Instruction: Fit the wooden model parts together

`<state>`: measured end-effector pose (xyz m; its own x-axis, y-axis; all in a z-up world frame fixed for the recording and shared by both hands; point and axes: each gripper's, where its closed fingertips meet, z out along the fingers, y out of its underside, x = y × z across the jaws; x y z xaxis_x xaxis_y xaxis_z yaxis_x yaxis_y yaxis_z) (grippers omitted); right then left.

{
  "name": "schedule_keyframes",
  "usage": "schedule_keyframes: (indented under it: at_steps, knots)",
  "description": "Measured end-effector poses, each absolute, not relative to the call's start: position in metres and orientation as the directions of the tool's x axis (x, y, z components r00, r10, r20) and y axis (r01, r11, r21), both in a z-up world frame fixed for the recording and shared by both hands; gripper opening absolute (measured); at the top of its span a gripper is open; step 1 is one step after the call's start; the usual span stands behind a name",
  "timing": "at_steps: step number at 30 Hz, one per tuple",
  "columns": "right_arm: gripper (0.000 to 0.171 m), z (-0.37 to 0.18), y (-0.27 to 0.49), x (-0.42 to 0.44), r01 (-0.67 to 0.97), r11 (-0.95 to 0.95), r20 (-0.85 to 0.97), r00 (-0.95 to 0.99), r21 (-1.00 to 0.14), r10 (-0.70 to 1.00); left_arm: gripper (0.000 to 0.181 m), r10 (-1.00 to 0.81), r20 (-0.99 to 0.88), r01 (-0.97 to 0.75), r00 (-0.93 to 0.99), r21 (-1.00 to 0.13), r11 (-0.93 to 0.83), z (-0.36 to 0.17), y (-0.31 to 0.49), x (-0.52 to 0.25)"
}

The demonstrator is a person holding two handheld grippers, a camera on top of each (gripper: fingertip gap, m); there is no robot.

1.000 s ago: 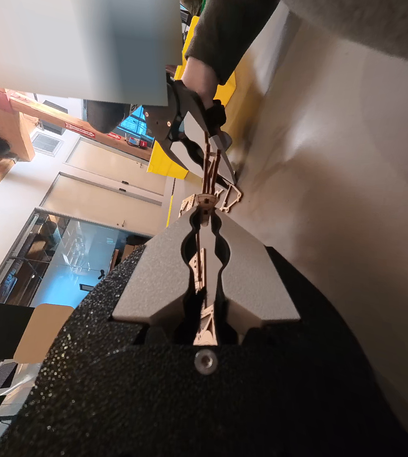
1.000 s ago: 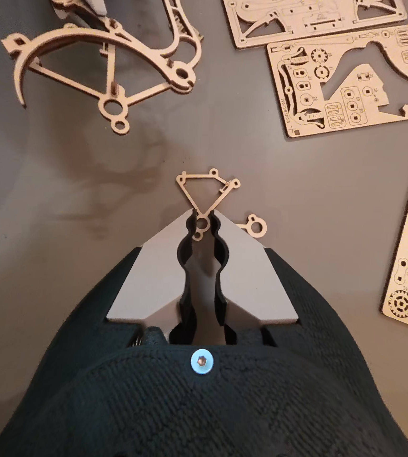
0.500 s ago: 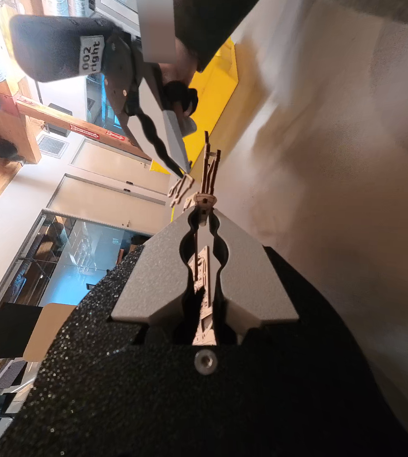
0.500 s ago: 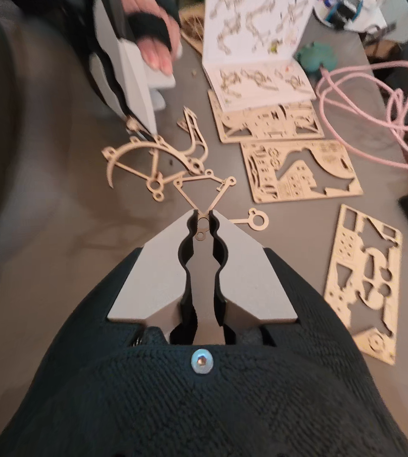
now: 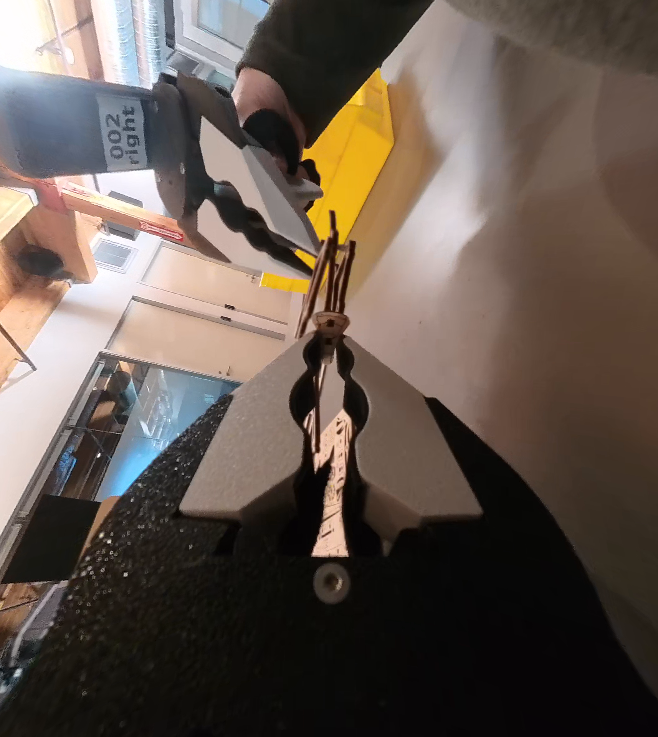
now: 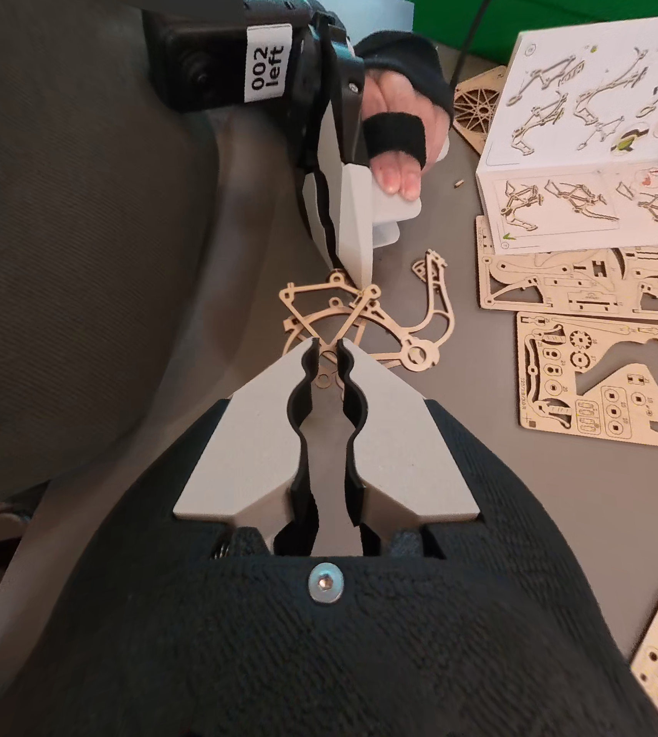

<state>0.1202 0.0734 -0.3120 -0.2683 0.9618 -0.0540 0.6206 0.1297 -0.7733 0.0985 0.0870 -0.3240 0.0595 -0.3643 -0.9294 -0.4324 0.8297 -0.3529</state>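
Grey counter (image 6: 459, 518): left tongs (image 6: 353, 275) clamp the frame (image 6: 411, 343); right tongs (image 6: 325, 345) clamp the triangle (image 6: 319, 303), held against the frame, unjoined.

Triangular wooden frame part (image 6: 329, 309) overlapping curved wooden frame assembly (image 6: 403, 343), both airborne.

I take this for a workshop or maker space. Through the left wrist view I see timber beams (image 5: 8, 223), a bare metal duct (image 5: 140, 36) overhead, glass-fronted rooms (image 5: 148, 422) and a yellow bin (image 5: 351, 159). My right wrist view shows a grey worktable (image 6: 479, 498) spread with laser-cut wooden sheets (image 6: 606, 375) and an open instruction booklet (image 6: 598, 131).
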Motion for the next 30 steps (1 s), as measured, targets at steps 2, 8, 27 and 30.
schedule_keyframes:
  at_steps: [2,8,27,30]
  knots:
    - [0.007,-0.312,0.074,0.119,0.627,0.139,-0.048,-0.272,-0.767,0.961,0.004,-0.355,-0.933,-0.427,0.06,-0.346,0.836,-0.323,0.086,0.098]
    - [0.007,-0.311,0.075,0.116,0.633,0.143,-0.051,-0.277,-0.761,0.96,0.004,-0.337,-0.939,-0.421,0.061,-0.331,0.845,-0.321,0.084,0.098]
    - [0.007,-0.31,0.12,0.175,0.586,0.024,0.106,0.106,-0.81,0.989,0.005,-0.407,-0.91,-0.472,-0.074,-0.328,0.818,-0.347,0.105,0.124]
    - [0.007,-0.321,0.125,0.187,0.61,0.01,0.131,0.154,-0.793,0.979,0.005,-0.397,-0.91,-0.487,-0.119,-0.295,0.822,-0.353,0.112,0.134]
